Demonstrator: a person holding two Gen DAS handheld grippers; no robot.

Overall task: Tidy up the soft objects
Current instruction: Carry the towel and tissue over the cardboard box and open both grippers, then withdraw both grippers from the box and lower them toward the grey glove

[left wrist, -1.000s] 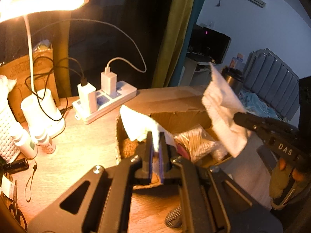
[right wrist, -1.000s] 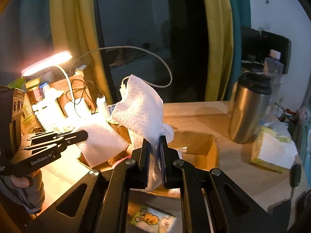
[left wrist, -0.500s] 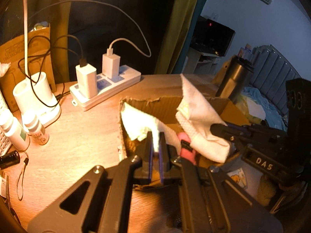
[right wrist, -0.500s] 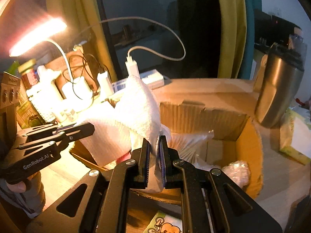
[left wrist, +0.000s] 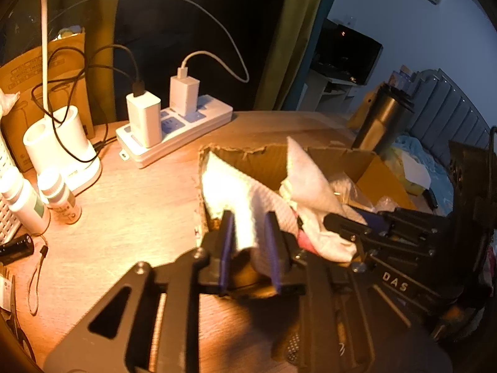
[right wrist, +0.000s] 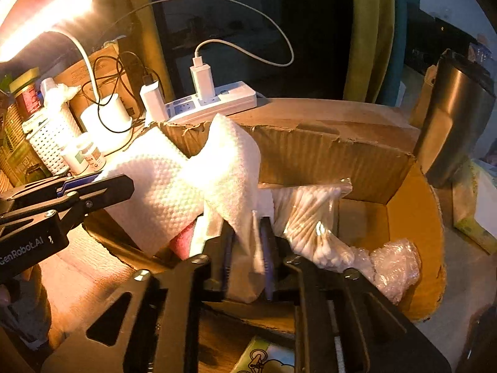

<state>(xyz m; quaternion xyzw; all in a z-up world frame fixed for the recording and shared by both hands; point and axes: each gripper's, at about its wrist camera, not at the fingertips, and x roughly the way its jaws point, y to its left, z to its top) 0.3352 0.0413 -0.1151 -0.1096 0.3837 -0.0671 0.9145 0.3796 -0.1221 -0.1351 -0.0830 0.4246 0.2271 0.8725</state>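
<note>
White, dimpled paper towel (right wrist: 174,183), crumpled, draped over cardboard box (right wrist: 326,143) near rim. Left gripper (left wrist: 248,245) jaws apart around one end; right gripper (right wrist: 245,248) jaws parted, loosely around other. Cotton swabs bag (right wrist: 310,214) beside, inside.

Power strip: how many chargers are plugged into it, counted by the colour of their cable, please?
Charger with black cable: 1
Charger with white cable: 1
Total on the power strip: 2
</note>
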